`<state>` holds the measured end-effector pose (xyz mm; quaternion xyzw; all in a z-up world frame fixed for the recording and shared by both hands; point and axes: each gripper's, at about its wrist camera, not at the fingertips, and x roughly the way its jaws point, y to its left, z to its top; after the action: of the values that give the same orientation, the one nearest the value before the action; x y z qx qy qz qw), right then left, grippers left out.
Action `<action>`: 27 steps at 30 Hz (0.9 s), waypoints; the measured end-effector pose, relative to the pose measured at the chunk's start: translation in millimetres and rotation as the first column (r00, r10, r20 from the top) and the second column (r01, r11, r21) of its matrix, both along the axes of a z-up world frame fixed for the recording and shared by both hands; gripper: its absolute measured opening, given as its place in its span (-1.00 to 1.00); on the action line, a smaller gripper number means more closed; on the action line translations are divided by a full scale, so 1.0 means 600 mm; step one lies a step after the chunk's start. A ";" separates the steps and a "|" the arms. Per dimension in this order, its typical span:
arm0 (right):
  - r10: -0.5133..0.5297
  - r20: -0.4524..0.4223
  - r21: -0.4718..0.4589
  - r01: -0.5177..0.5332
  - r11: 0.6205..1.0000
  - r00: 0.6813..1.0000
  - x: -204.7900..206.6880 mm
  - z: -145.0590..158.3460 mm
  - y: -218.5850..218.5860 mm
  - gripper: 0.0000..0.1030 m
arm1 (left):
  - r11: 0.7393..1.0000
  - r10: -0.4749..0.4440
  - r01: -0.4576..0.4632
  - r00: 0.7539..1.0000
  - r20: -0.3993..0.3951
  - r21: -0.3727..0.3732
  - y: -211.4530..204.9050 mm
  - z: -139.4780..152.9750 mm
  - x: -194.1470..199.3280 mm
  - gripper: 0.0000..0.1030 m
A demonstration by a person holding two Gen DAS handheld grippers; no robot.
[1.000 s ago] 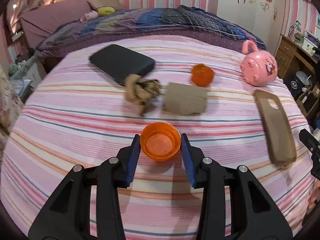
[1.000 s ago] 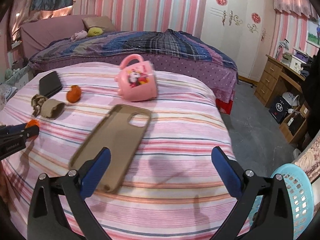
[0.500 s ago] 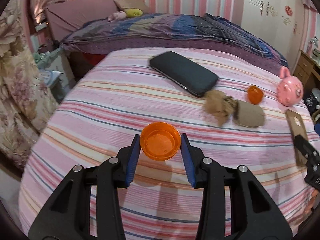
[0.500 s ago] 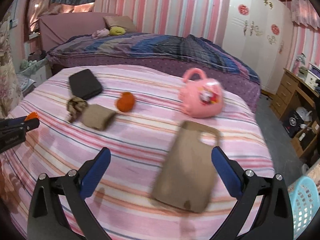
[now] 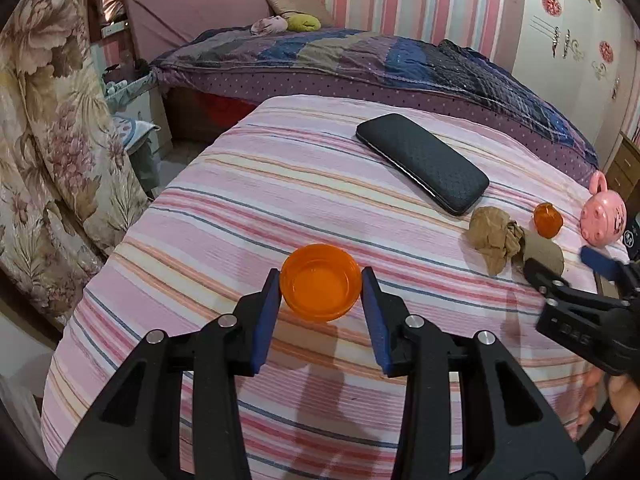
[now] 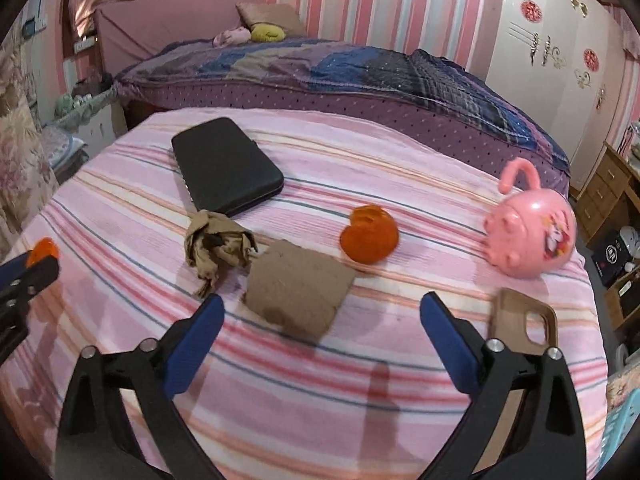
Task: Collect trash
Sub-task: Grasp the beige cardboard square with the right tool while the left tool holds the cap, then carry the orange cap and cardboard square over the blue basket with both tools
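Observation:
My left gripper [image 5: 321, 286] is shut on a small orange plastic cup [image 5: 320, 280] and holds it above the pink striped cloth. A crumpled brown paper wad [image 6: 216, 246], a flat brown cardboard piece [image 6: 298, 288] and an orange peel-like piece [image 6: 370, 238] lie mid-table. My right gripper [image 6: 320, 312] is open and empty, hovering just in front of the cardboard piece. In the left wrist view the right gripper [image 5: 576, 268] shows at the right edge, near the paper wad [image 5: 494, 236].
A black case [image 6: 226, 172] lies behind the wad. A pink mug [image 6: 532, 232] on its side and a brown phone case [image 6: 524, 320] lie to the right. A bed stands behind the table [image 6: 320, 380]; a floral curtain [image 5: 48, 140] hangs left.
Both grippers have swung left. My right gripper moved from over the phone case to in front of the cardboard piece. The left gripper still holds the orange cup.

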<state>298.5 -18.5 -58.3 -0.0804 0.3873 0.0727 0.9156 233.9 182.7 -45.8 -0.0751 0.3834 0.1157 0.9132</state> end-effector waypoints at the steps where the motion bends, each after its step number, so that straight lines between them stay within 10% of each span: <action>1: 0.005 -0.013 0.003 -0.005 1.000 1.000 0.006 -0.004 0.002 0.63 | 1.000 0.004 -0.004 1.000 0.004 -0.006 0.002 0.002 0.000 -0.24; 13: 0.049 0.025 0.002 -0.049 0.999 0.998 -0.013 -0.003 -0.013 0.10 | 1.000 0.002 -0.001 0.999 0.034 -0.011 -0.013 0.022 -0.006 -0.24; 27: 0.010 0.135 0.001 -0.010 1.000 0.991 -0.152 0.049 -0.149 0.07 | 0.995 -0.103 0.103 0.993 0.061 0.007 -0.106 0.039 -0.039 -0.24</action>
<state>207.1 -108.0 -28.7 -0.0861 0.3241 0.0722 0.9393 210.4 119.2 -22.5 -0.0570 0.3584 0.0667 0.9294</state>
